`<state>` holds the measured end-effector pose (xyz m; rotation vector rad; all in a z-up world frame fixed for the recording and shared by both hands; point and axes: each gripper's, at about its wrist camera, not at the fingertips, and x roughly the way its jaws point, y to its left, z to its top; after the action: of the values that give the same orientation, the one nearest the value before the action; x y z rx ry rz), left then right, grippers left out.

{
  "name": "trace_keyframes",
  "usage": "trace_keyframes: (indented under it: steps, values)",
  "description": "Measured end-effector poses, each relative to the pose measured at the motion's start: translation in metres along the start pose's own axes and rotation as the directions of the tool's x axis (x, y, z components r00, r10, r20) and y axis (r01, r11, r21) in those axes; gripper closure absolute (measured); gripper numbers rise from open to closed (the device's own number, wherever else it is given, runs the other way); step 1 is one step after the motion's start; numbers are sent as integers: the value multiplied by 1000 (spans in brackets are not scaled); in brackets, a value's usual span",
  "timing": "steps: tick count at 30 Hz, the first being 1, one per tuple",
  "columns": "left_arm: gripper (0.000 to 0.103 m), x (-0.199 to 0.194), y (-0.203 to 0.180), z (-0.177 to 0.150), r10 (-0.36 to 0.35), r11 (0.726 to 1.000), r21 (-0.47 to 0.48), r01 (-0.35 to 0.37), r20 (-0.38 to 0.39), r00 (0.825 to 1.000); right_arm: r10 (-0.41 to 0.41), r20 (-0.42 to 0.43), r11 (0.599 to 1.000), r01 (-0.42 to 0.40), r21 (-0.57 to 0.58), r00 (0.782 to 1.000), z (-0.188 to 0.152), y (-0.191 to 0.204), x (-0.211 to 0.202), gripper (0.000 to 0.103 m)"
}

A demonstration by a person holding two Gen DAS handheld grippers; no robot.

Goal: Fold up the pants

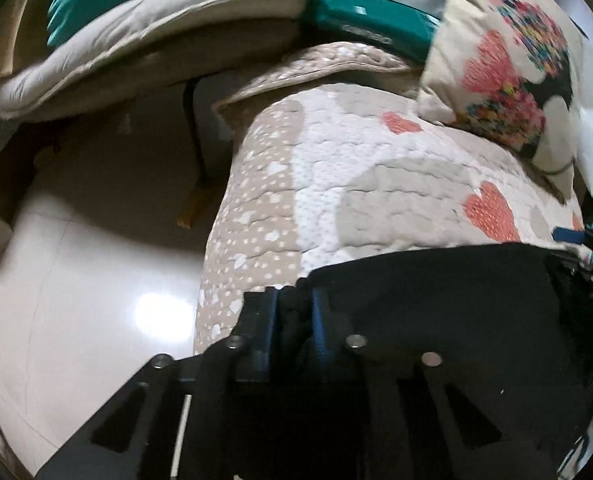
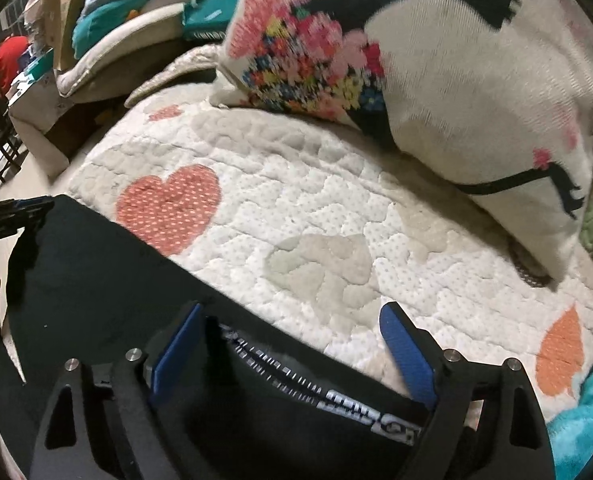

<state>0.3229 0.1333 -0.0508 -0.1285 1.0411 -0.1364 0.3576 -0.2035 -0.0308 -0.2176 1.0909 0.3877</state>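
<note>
The left gripper (image 1: pixel 292 312) is clenched on a bunch of the black pants (image 1: pixel 428 284), with its blue pads pressed close and dark cloth between them. The right gripper (image 2: pixel 292 344) is released: its blue pads stand wide apart, one on each side of the waistband (image 2: pixel 336 392), which carries white lettering, and they do not touch the cloth as far as I can see. The pants lie spread on the quilt (image 2: pixel 296 208) with hearts, at its near edge, and reach from one gripper to the other; in the right view the left gripper is at the far left corner of the cloth. A flowered pillow (image 2: pixel 476 92) rests on the quilt behind, well apart from the pants. The step in hand seems to be taking the second hold before the fold. To do it well, I think the right gripper should close on the waistband edge only, catching both layers and not the quilt below, and then both grippers should lift together at the same height, so the cloth stays tight and makes no wrinkle.
</note>
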Motion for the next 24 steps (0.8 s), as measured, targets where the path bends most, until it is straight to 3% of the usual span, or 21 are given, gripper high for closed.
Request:
trace_keyframes:
  steps: [4, 8, 11, 16, 17, 18, 20, 24]
  values:
    - [89, -1, -1, -1, 11, 1000, 16, -11, 2, 1000, 68, -16, 997, -68, -23, 998, -1, 0, 8, 10]
    - [89, -2, 0, -1, 19, 1000, 19, -19, 6, 1000, 61, -47, 990, -67, -127, 997, -5, 17, 10, 11]
    - [89, -3, -4, -2, 44, 998, 35, -44, 12, 999, 45, -48, 986, -52, -161, 998, -8, 18, 10, 18]
    - [90, -13, -8, -1, 74, 996, 44, -76, 46, 996, 103, -36, 990, -106, -92, 994, -9, 6, -5, 67]
    - [90, -17, -9, -1, 78, 996, 45, -81, 56, 995, 100, -33, 991, -103, -87, 994, -9, 5, -8, 71]
    - [90, -21, -10, 0, 79, 996, 44, -82, 66, 995, 101, -26, 992, -103, -77, 995, -10, 4, -13, 96]
    - [90, -32, -12, 0, 78, 996, 39, -82, 90, 993, 122, -21, 992, -123, -39, 992, -11, 2, -21, 97]
    - [90, -55, -16, -1, 77, 996, 37, -83, 135, 988, 80, -10, 995, -80, -60, 997, -15, 15, -30, 98]
